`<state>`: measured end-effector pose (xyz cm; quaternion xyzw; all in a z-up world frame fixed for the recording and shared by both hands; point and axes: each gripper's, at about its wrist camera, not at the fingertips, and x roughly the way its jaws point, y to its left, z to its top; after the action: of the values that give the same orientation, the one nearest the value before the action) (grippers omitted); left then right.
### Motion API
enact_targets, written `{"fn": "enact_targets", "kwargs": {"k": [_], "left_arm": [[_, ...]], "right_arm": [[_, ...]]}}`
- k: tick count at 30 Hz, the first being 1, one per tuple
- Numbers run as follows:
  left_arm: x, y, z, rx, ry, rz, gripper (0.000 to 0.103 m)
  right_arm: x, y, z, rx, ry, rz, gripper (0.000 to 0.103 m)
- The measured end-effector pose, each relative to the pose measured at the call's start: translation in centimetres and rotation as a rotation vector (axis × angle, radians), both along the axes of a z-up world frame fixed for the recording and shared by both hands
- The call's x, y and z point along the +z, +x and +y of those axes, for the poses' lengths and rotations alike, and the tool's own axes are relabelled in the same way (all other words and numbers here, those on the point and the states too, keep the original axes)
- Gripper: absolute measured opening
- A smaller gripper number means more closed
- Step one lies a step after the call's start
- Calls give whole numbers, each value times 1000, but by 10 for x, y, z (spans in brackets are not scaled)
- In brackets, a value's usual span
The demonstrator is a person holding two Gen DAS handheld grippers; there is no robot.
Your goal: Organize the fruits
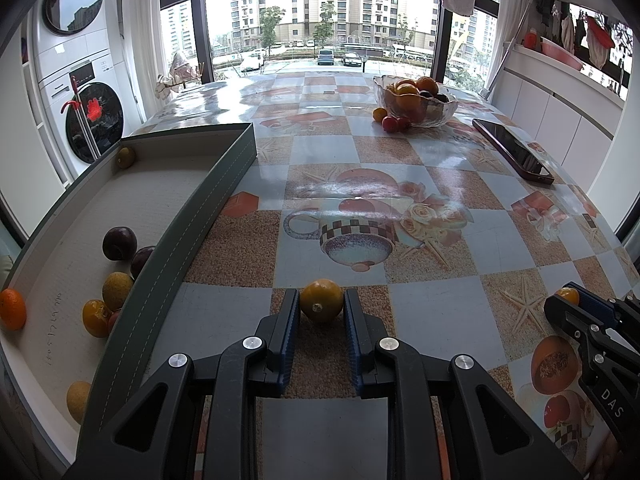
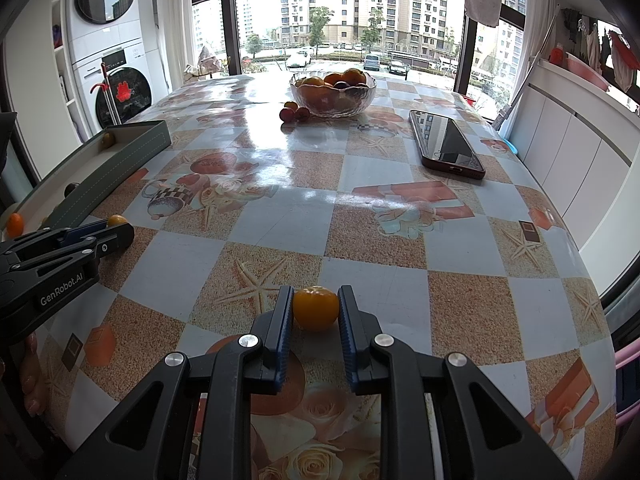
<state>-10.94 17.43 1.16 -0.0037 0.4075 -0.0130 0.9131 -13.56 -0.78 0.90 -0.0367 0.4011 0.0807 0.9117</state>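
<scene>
My left gripper (image 1: 322, 307) is shut on a yellow-orange fruit (image 1: 321, 300), low over the table next to the green box (image 1: 192, 216). The box holds several fruits: dark plums (image 1: 119, 243), yellow ones (image 1: 117, 290) and an orange (image 1: 12, 309). My right gripper (image 2: 315, 308) is shut on an orange fruit (image 2: 315, 307) near the table's front. Each gripper shows in the other's view, the right one (image 1: 570, 300) and the left one (image 2: 116, 226). A glass bowl (image 2: 333, 94) of fruits stands at the far side, with small red fruits (image 2: 295, 113) beside it.
A phone (image 2: 446, 144) lies on the right of the patterned tablecloth. Stacked washing machines (image 1: 80, 80) stand at the left. White cabinets (image 2: 568, 136) run along the right. A window is behind the table.
</scene>
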Motion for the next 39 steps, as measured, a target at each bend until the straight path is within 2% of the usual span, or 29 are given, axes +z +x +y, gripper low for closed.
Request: {"fn": "enact_targets", "kwargs": {"k": [8, 13, 18, 24, 31, 39], "left_arm": [[0, 1, 0, -2, -12, 4, 23], [3, 3, 4, -27, -55, 24, 23], [8, 3, 13, -48, -108, 55, 23], [25, -8, 21, -71, -146, 31, 23], [44, -16, 41, -63, -176, 8, 23], [53, -19, 84, 32, -154, 1, 23]], "right_arm": [[0, 1, -1, 2, 5, 10, 24], [5, 5, -3, 20, 10, 72, 24], [10, 4, -14, 9, 63, 126, 24], [17, 0, -22, -1, 101, 161, 24], [28, 5, -4, 21, 112, 180, 24], [36, 15, 44, 97, 118, 208, 24]]}}
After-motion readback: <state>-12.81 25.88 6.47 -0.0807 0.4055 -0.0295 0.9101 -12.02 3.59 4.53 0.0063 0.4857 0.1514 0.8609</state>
